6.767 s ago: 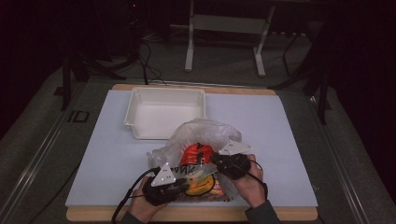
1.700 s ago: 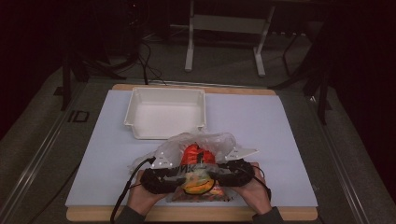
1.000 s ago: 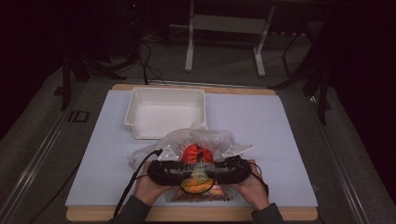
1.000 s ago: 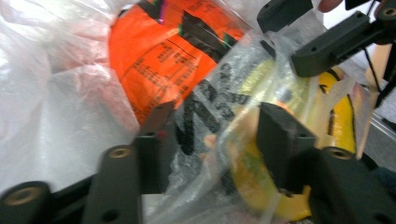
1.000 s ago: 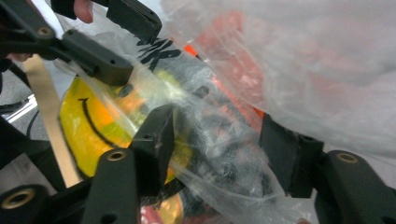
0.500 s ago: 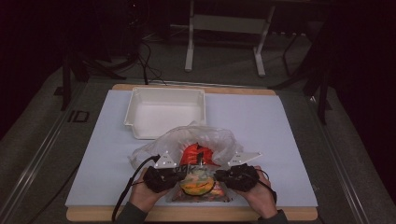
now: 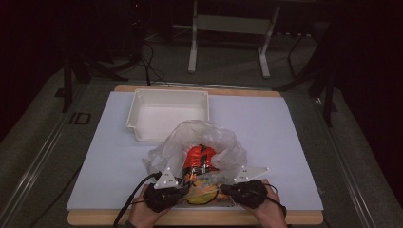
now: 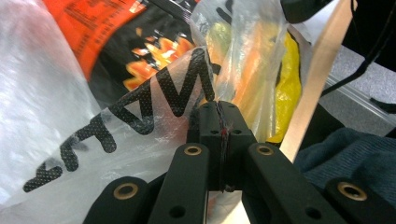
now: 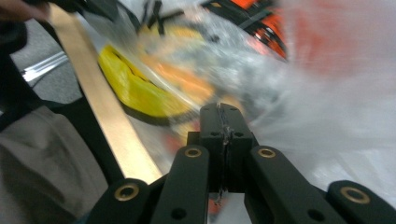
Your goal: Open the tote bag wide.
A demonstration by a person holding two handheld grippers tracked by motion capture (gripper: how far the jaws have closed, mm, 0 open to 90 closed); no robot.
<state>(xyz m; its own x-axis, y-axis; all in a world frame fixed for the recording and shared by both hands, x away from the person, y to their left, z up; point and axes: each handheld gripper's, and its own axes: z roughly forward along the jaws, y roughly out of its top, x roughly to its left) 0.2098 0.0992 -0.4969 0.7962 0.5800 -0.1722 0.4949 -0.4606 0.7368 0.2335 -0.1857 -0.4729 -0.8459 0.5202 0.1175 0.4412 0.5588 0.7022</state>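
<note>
Pale blue mat (image 7: 294,142): spread over the wooden table top (image 7: 294,219), a light wood strip bare along the near edge at 6 o'clock.
White tray (image 7: 142,133): plastic, rectangular, seated on the mat at 11 o'clock of the bag, its near rim just behind the bag's film.
Clear plastic bag (image 7: 223,142): crumpled and puffed up, lying at the near middle of the mat, at 5 o'clock of the tray; mouth turned toward 6 o'clock, pulled between the two grippers; black print visible on the film in the left gripper view (image 8: 140,107).
Orange packet (image 7: 198,159): inside the bag, orange with black markings, at the bag's centre; seen through the film in the left gripper view (image 8: 93,23).
Yellow packet (image 7: 202,198): inside the bag's mouth at 6 o'clock of the orange packet, lying between the two grippers.
Left gripper (image 7: 183,190): at 7 o'clock of the bag, jaws just closed all the way, pinching a fold of the bag's film (image 8: 223,128).
Right gripper (image 7: 224,189): at 5 o'clock of the bag, jaws likewise just brought together, clamped on the bag's film at the mouth edge (image 9: 223,126); picture blurred there.
Hands: each wrapped round a gripper body at the table's near edge.
</note>
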